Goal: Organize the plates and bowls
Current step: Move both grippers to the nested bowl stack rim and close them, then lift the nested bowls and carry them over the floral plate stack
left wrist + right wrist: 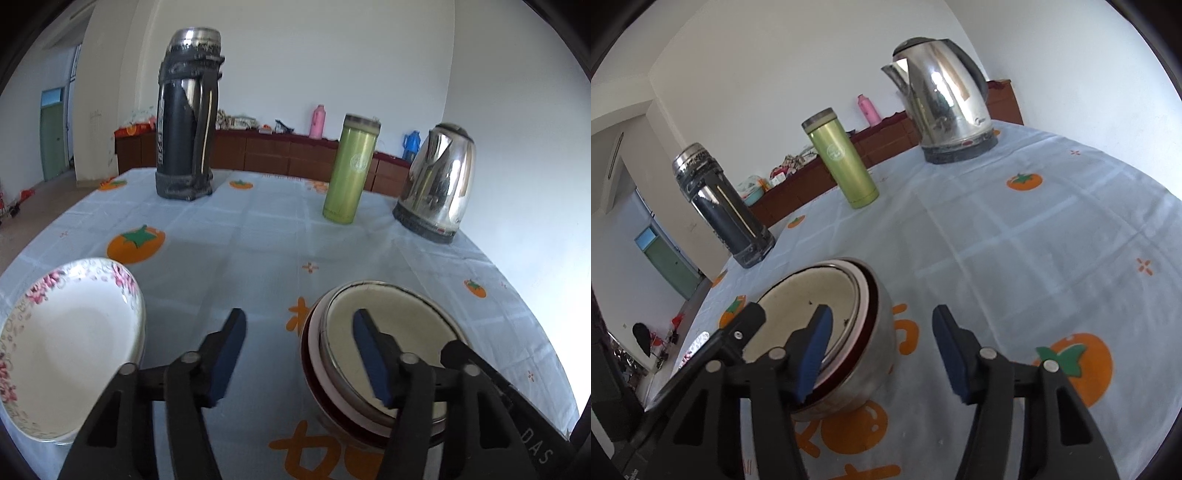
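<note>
Over on the left of the left gripper [299, 354], a stack of white plates with pink flowers on the rim [70, 343] sits on the counter [258, 229], just beside the left finger and not touching it. That gripper stands half open with only the cloth between its blue pads [231, 358]; its right pad hangs in front of the nested bowls [384, 354], and I cannot tell whether it touches their rim. The bowls lie in a steel outer bowl, with a dark red one, a pale pink one and a steel-rimmed cream one inside it. Past the left gripper stands a tall dark thermos [186, 114], further right a green tumbler [351, 170], then a steel kettle [437, 184] at the far right of the counter.

From the right gripper [882, 350], the same bowls [827, 332] lie at its left; its left pad [814, 354] hangs over their inside, the rim passing close behind it, and contact is unclear. Its jaws are half open too, nothing clamped between them, and the other gripper's black finger [738, 332] shows at the bowls' left edge. Right of this gripper is bare cloth printed with orange fruit [1075, 373].
</note>
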The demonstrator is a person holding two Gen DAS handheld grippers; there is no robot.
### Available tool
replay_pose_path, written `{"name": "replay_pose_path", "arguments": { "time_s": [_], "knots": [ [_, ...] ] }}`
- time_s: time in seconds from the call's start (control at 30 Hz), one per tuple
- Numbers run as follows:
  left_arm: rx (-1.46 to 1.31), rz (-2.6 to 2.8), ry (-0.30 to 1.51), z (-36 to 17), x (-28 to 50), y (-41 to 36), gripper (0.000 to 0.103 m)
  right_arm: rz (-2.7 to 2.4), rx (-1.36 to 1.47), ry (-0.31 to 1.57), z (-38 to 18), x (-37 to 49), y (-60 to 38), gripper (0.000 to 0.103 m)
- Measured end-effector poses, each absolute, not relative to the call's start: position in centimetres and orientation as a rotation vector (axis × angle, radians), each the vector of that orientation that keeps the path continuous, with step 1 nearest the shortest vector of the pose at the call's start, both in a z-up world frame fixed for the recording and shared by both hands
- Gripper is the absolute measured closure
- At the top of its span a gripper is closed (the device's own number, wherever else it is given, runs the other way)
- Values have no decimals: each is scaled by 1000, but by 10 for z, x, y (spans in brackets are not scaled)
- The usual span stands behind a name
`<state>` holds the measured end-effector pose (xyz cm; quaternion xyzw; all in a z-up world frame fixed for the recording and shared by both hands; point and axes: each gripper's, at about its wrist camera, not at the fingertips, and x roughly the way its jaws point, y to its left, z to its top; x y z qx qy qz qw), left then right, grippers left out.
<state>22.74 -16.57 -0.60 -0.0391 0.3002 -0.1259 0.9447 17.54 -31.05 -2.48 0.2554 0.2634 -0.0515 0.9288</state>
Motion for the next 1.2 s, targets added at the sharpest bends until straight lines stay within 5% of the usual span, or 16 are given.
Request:
{"name": "replay_pose_path", "arguments": {
  "time_s": [0.27,1.2],
  "knots": [
    [-111,-288,636,-12,232,-170,78,-49,558,576,-30,190,-307,58],
    [-61,-281,583,1,199,-161,79,-72,541,565,-21,161,-291,64]
  ]
}}
